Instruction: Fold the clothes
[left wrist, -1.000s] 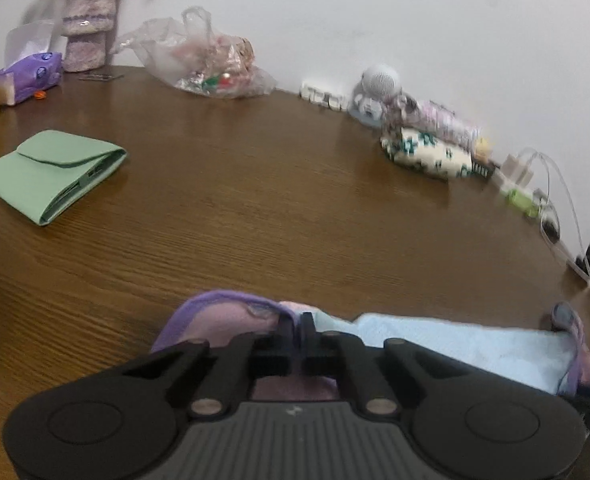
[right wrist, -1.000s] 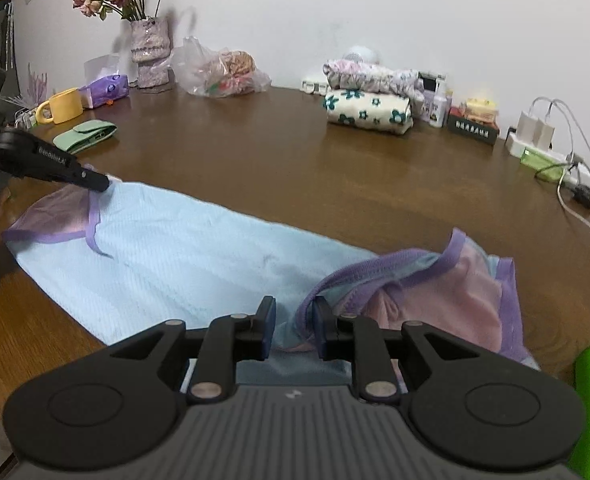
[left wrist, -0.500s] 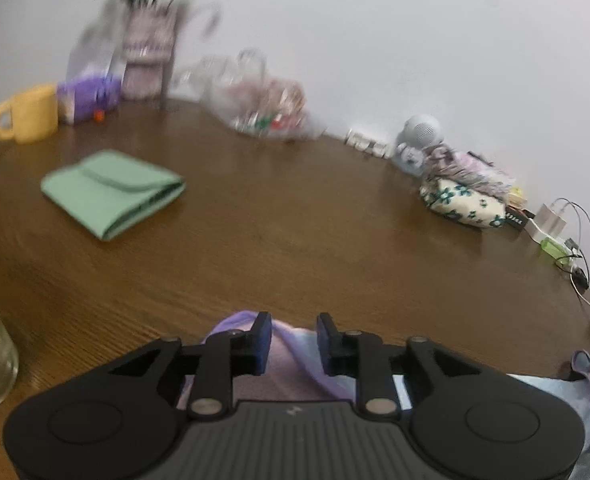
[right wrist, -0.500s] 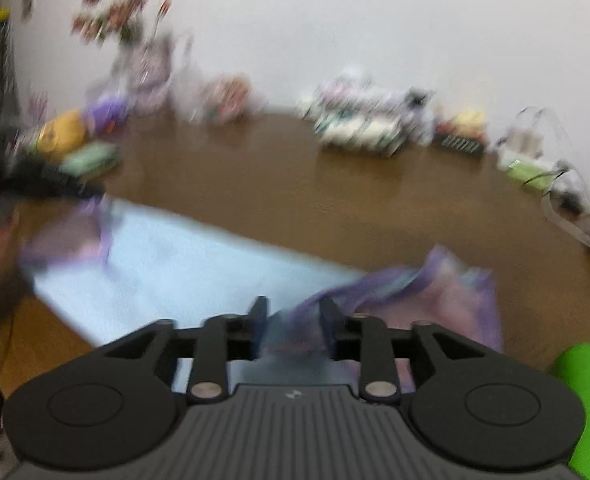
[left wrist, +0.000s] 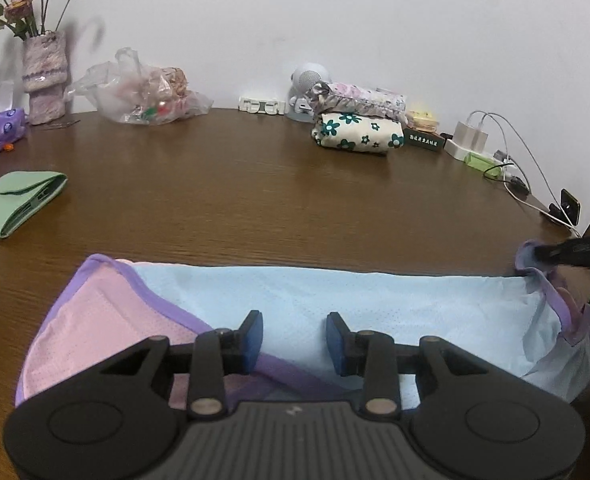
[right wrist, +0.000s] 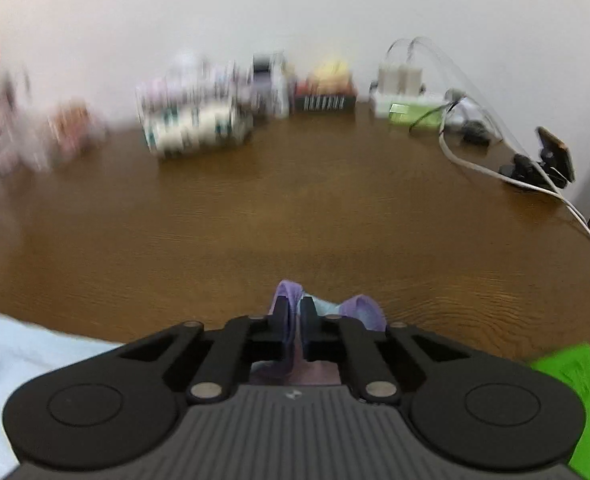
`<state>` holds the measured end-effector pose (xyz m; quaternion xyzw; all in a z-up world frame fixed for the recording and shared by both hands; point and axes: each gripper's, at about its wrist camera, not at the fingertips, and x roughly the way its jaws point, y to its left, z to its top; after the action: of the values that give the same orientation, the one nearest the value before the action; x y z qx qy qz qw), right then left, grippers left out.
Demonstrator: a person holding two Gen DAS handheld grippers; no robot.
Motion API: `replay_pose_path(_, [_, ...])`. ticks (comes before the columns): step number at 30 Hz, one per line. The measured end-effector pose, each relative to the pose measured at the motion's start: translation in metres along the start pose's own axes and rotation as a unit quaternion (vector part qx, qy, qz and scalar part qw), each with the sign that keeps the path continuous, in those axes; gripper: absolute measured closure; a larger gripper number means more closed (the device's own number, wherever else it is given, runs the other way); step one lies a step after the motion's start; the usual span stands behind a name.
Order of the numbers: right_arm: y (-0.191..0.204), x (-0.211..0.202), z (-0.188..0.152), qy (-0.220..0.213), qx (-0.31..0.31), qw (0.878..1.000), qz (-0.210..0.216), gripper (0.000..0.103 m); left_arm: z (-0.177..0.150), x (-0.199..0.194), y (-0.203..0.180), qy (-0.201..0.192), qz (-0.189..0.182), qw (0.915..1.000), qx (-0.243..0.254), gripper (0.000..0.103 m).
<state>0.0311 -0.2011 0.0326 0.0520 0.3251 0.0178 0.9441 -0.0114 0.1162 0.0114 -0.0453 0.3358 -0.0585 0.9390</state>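
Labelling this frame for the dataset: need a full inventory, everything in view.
garment: 1, light blue with pink panels and purple trim, spread across near table
table: 1, brown wood
green pouch: 1, left
vase of flowers: 1, back left
plastic bag: 1, clear, by wall
folded clothes: 2, floral, stacked by wall
chargers and cables: white, back right
left gripper: open, above garment
right gripper: shut on garment's purple edge
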Motion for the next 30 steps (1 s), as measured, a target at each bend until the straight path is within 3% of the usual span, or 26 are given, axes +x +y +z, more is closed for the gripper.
replay_pose_path(2, [-0.014, -0.030, -0.003, -0.034, 0.006, 0.999, 0.011, 0.097, -0.001, 0.000, 0.001, -0.001, 0.001, 1.0000, 0.002, 0.070])
replay_pose_path(7, [-0.044, -0.076, -0.030, -0.070, 0.010, 0.997, 0.007, 0.097, -0.003, -0.005, 0.002, -0.004, 0.000, 1.0000, 0.005, 0.070])
replay_pose_path(15, [-0.040, -0.067, -0.062, -0.020, -0.029, 0.999, -0.037, 0.097, -0.002, -0.010, -0.003, 0.005, 0.012, 0.9999, 0.008, 0.068])
replay_pose_path(19, [-0.037, -0.065, -0.067, -0.010, -0.048, 0.998, -0.047, 0.093, 0.010, -0.030, -0.019, -0.025, -0.054, 0.9983, 0.000, 0.068])
replay_pose_path(21, [-0.037, -0.070, -0.065, -0.015, -0.047, 0.998, -0.045, 0.077, 0.018, -0.038, -0.041, -0.045, -0.090, 0.9948, 0.013, 0.064])
replay_pose_path(22, [-0.036, -0.074, -0.063, -0.023, -0.046, 0.998, -0.043, 0.076, 0.021, -0.039, -0.052, -0.047, -0.107, 0.9930, 0.020, 0.064])
replay_pose_path(26, [-0.029, -0.092, -0.052, -0.063, -0.052, 0.996, -0.032, 0.076, 0.023, -0.015, -0.107, -0.020, -0.155, 0.9860, 0.059, 0.066])
replay_pose_path(30, [-0.026, -0.089, -0.053, -0.055, -0.065, 0.996, -0.041, 0.077, 0.015, 0.005, -0.139, 0.011, -0.174, 0.9821, 0.070, 0.067])
